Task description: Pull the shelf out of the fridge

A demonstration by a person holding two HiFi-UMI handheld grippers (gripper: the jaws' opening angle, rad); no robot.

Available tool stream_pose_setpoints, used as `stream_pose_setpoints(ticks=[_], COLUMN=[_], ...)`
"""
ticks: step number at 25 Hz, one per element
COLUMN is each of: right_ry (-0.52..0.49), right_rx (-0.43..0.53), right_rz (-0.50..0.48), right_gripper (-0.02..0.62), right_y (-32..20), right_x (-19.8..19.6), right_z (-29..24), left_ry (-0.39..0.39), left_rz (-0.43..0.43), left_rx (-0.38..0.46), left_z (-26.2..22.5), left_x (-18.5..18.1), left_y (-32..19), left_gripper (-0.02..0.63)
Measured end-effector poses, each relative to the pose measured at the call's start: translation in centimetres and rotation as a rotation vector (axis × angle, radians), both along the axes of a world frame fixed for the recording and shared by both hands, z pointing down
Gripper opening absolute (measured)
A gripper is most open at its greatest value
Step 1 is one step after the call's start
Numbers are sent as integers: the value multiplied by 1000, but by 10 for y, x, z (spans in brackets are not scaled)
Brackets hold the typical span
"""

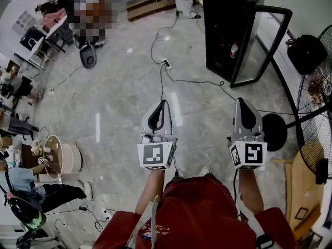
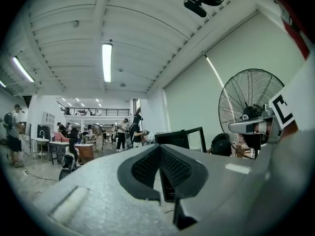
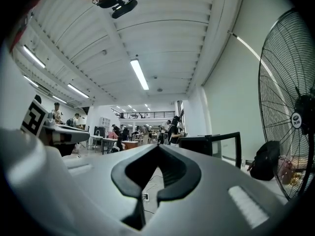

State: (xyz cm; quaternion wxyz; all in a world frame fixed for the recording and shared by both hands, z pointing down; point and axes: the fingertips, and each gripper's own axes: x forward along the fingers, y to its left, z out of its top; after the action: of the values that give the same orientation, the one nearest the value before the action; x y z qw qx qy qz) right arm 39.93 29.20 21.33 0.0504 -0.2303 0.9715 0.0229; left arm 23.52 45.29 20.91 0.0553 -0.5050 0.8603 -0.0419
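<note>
Fridge point(image 1: 228, 30), door open, stands far right, well apart. Right hand-held gripper point(image 1: 241, 102) is nearer than left hand-held gripper point(image 1: 164, 104). Both have jaws together, empty.

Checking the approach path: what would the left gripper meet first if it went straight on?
Probably the black fridge, which shows just past the closed tips of the left gripper; nothing nearer appears, but depth is unclear.

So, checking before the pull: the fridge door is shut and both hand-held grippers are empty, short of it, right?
No: the fridge door stands open, as the head view shows. The left hand-held gripper and right hand-held gripper are empty and short of it.
</note>
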Motion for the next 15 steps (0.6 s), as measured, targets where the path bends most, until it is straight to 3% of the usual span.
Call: stream_pose_setpoints(ticks=[8, 12, 15], right_ry=[-36, -72, -66], right_rx=[-17, -26, -20], right_rz=[-44, -98, -85], right_gripper=[0, 0, 0], right_y=[-12, -20, -29], right_x=[14, 8, 2], right_z=[8, 10, 15], left_ry=[-3, -9, -7], left_rz=[11, 8, 11], left_rx=[-15, -14, -11], left_z=[7, 11, 15], left_x=[21, 18, 11], left_y=[-24, -38, -48], left_gripper=[-3, -3, -3])
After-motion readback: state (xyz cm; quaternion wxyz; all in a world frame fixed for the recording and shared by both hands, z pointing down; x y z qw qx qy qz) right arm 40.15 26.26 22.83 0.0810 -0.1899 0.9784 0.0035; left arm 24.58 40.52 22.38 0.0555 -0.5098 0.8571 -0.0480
